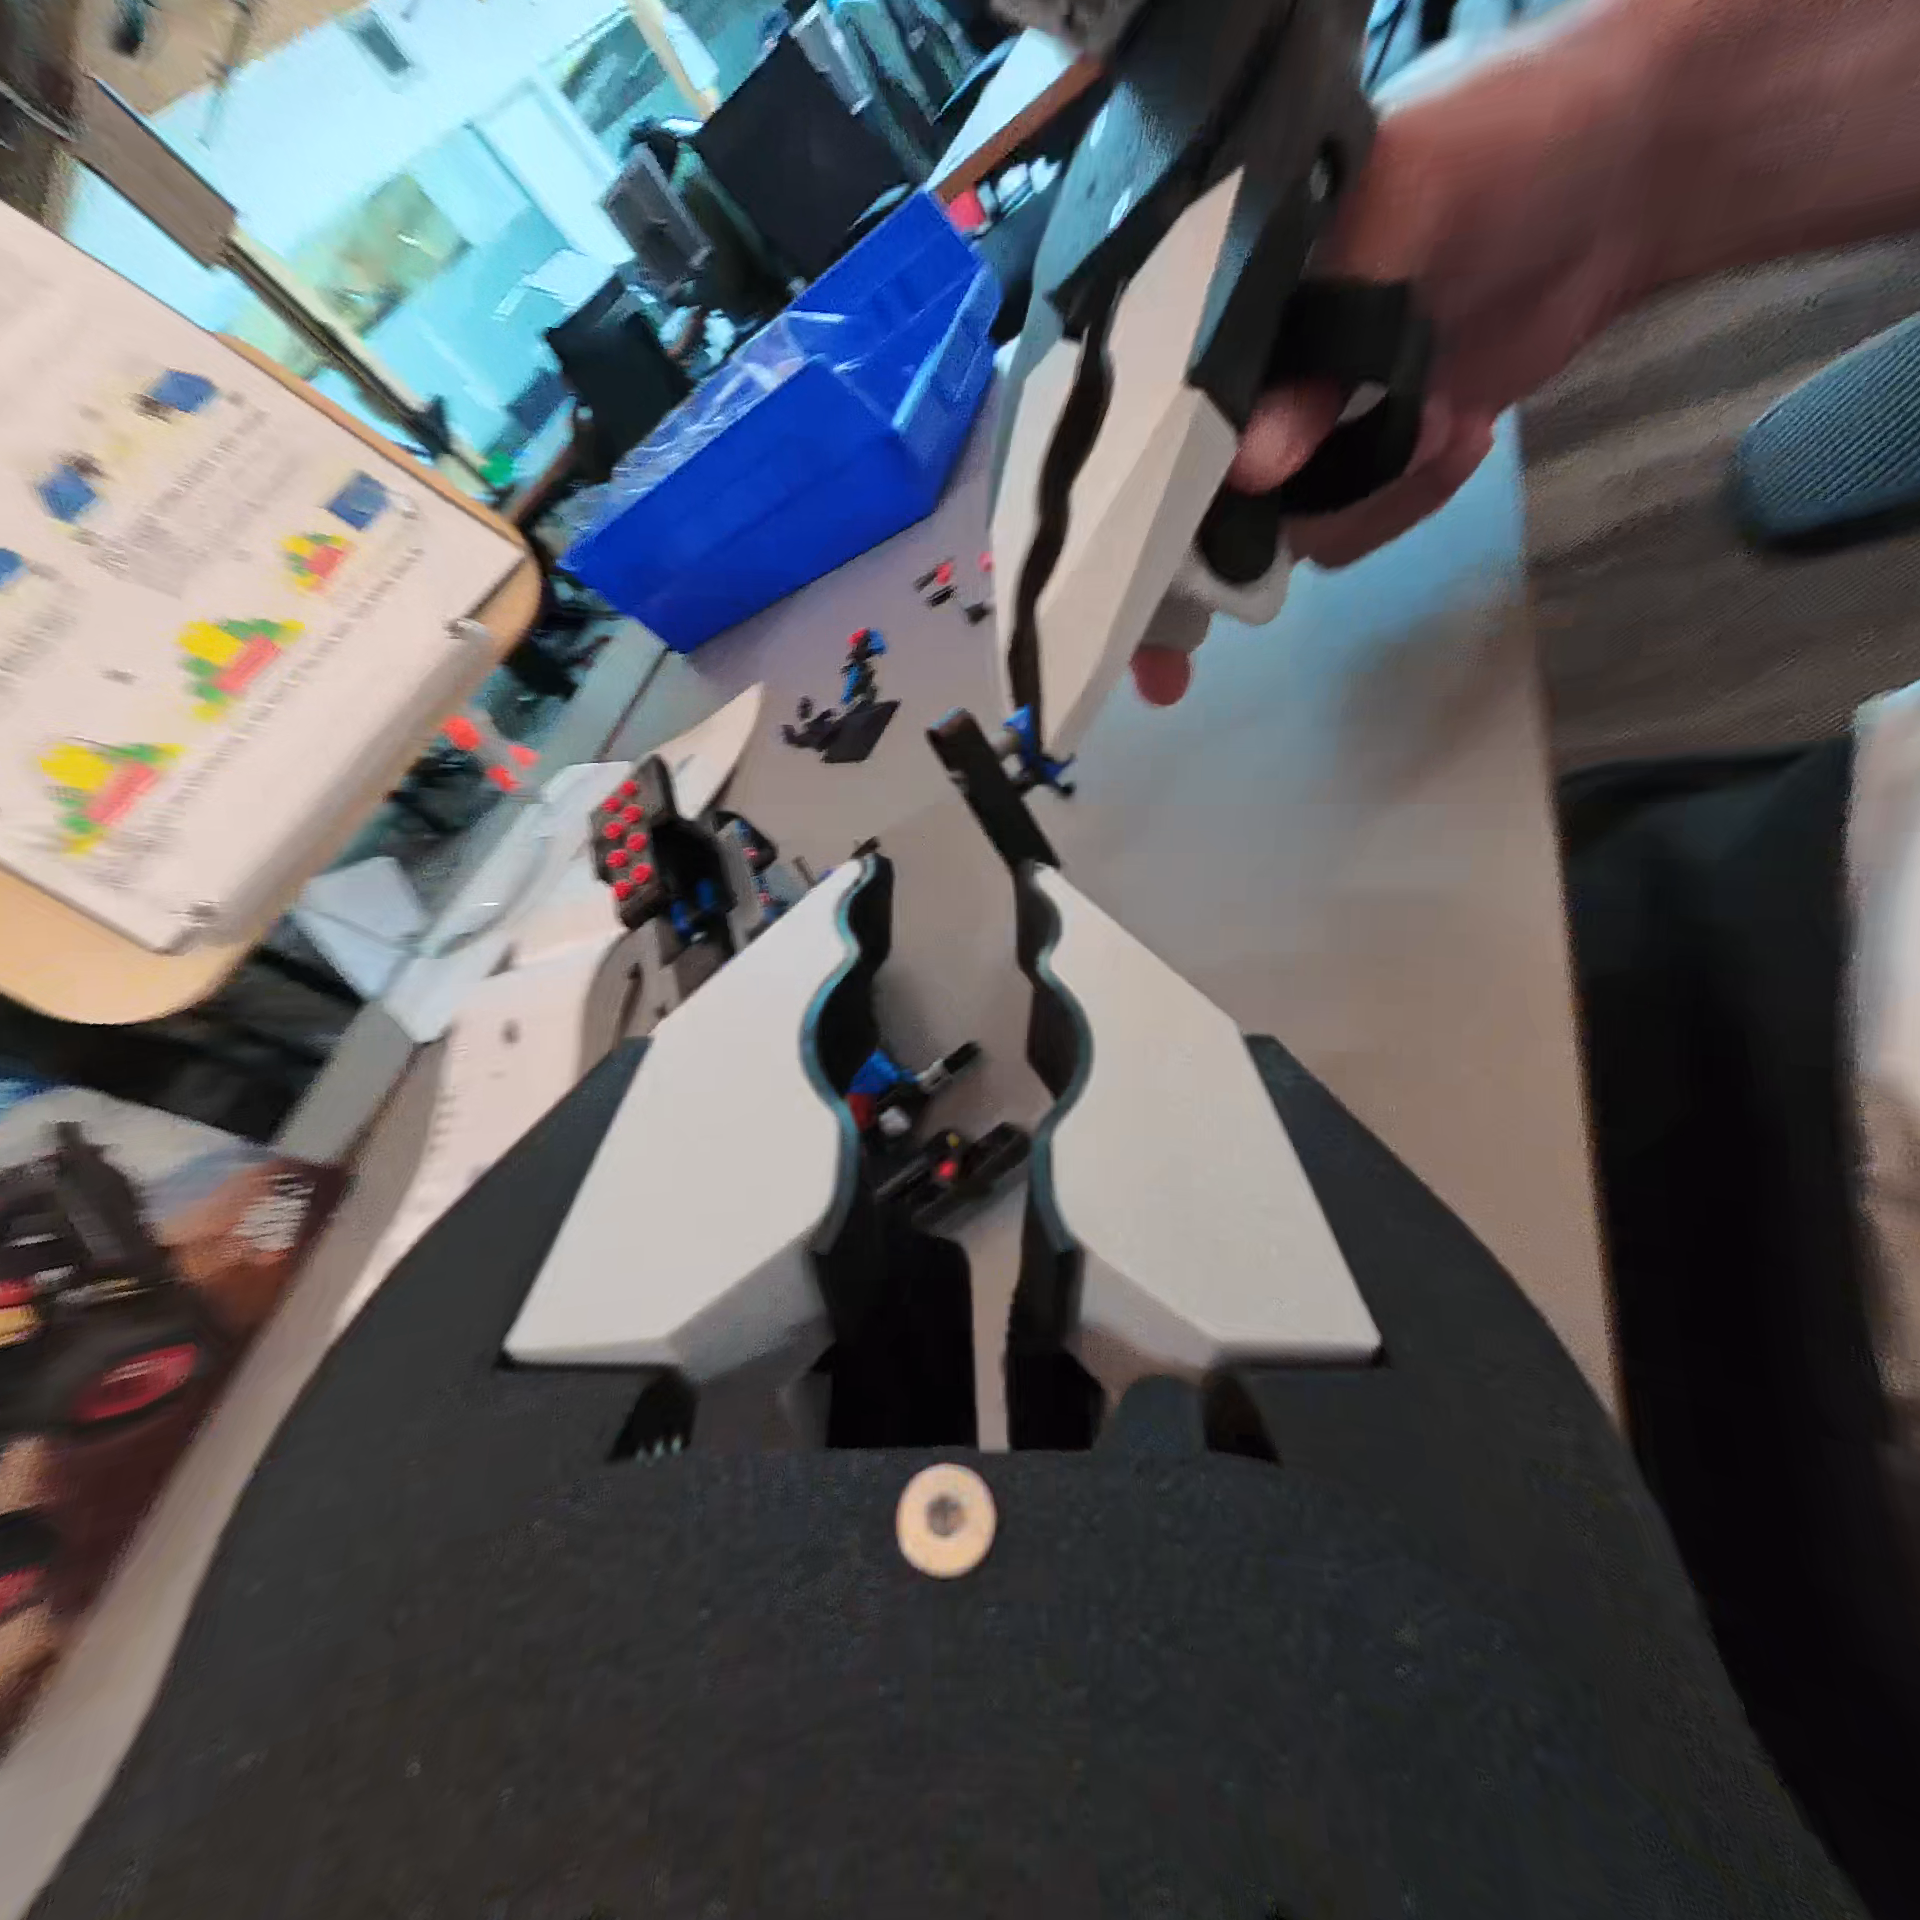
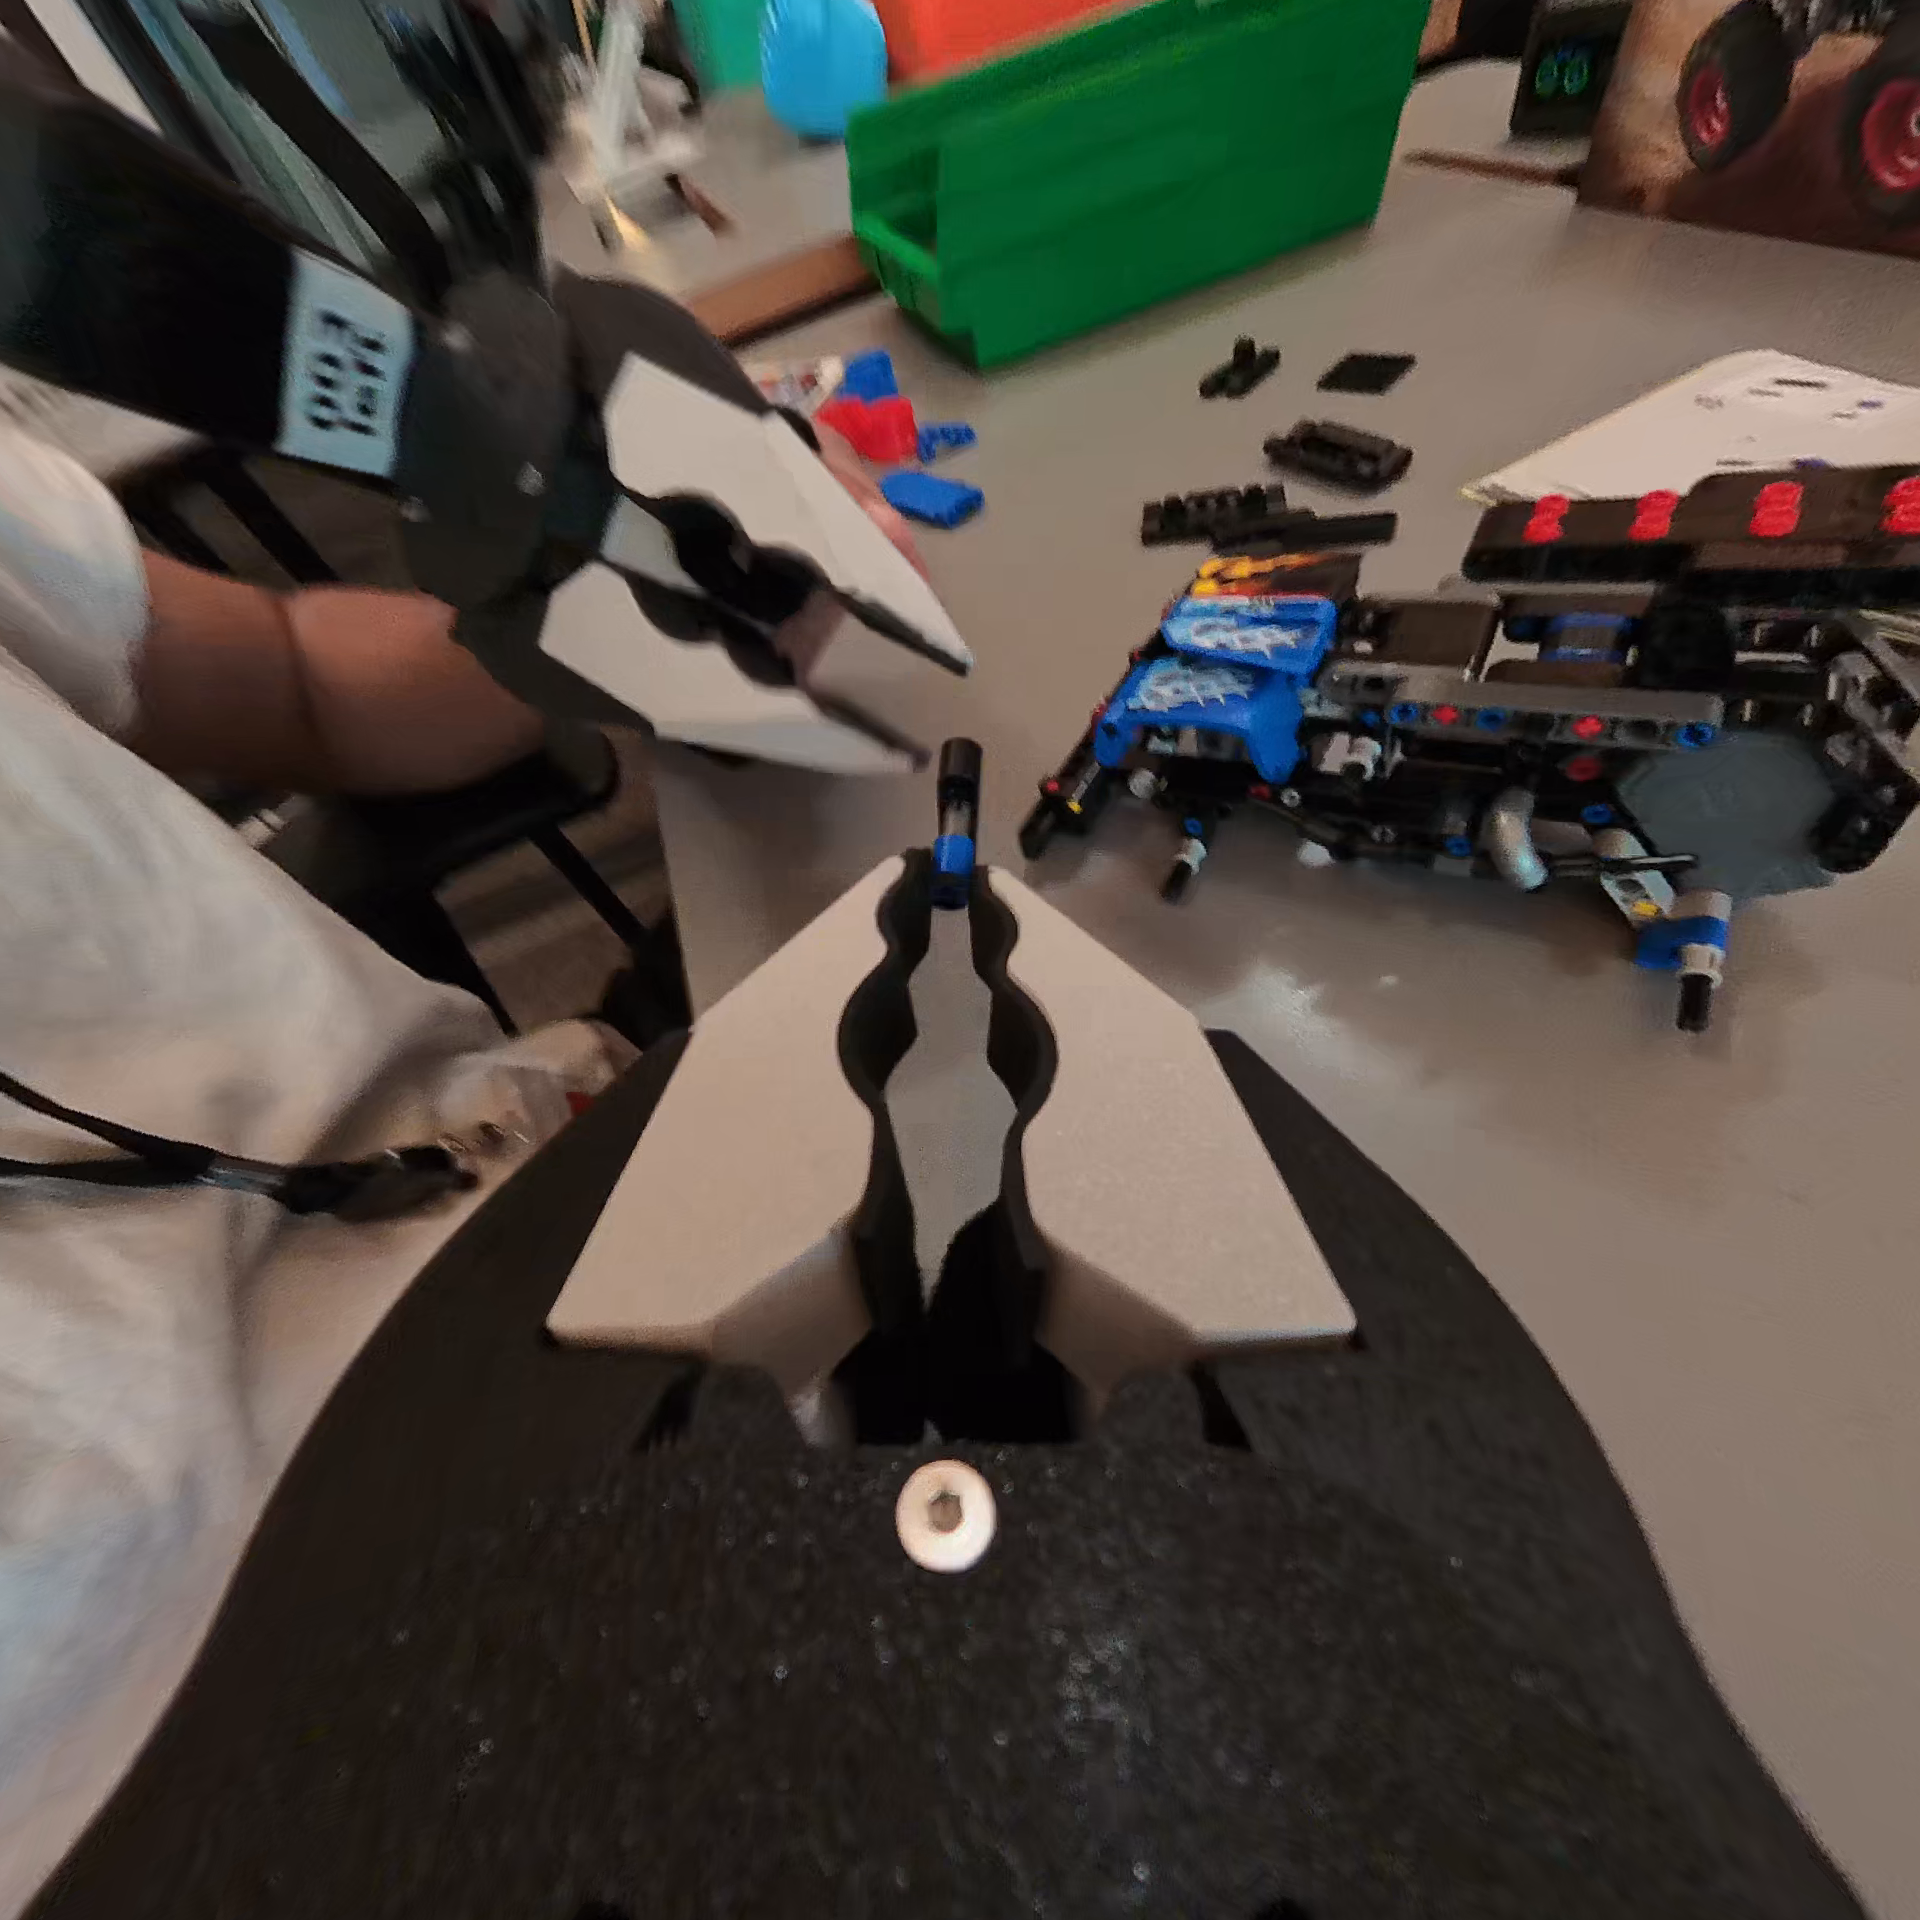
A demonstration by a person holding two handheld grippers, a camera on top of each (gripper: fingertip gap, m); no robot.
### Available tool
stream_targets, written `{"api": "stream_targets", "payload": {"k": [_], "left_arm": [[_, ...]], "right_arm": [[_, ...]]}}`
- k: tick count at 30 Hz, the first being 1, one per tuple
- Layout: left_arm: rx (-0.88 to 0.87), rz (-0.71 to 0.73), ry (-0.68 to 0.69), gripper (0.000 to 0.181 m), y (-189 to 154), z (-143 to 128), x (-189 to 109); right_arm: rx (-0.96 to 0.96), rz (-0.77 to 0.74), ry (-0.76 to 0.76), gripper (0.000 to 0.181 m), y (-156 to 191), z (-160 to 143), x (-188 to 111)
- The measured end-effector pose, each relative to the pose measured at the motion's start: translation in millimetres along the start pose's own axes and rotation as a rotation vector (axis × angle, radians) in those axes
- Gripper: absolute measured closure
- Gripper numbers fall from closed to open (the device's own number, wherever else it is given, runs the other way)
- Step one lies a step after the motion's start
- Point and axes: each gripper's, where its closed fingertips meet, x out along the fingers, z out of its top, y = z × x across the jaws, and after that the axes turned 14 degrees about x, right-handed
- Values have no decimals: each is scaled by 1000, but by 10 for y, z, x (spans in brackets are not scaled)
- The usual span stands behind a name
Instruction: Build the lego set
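Note:
My right gripper point(image 2: 948, 878) is shut on a small blue-and-black pin piece point(image 2: 956, 805) that sticks out past its tips above the grey table point(image 2: 1351, 1195). My left gripper point(image 1: 951, 873) is open and empty. In the right wrist view the left gripper point(image 2: 945, 712) comes in from the upper left, its lower fingertip close to the pin's black end. In the left wrist view the right gripper point(image 1: 1039, 727) reaches down from above with the piece point(image 1: 987, 795) just beyond my right fingertip. The partly built black and blue lego truck point(image 2: 1455, 727) lies on the table to the right.
Loose black parts point(image 2: 1278, 509) and blue and red parts point(image 2: 904, 436) lie behind the truck. A green bin point(image 2: 1122, 177), a blue bin point(image 1: 810, 457), the set's box point(image 2: 1787, 114), a booklet point(image 2: 1714, 416) and a clipboard with an instruction sheet point(image 1: 208, 623) stand around. A person's arm is at the left. The grippers are tip to tip, or close to it.

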Motion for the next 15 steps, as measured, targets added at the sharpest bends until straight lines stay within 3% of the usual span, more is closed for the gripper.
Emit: {"api": "stream_targets", "payload": {"k": [4,7,10,15], "left_arm": [[-108,-19,-18,148,-45,109,69],[-97,57,15,146,-39,150,151],[-80,212,56,160,88,136,164],[-3,326,111,161,150,133,149]], "right_arm": [[123,106,-143,175,99,179,-46],[218,155,-230,175,135,239,-31],[326,188,-283,175,146,254,-5],[448,217,-331,175,144,280,2]]}}
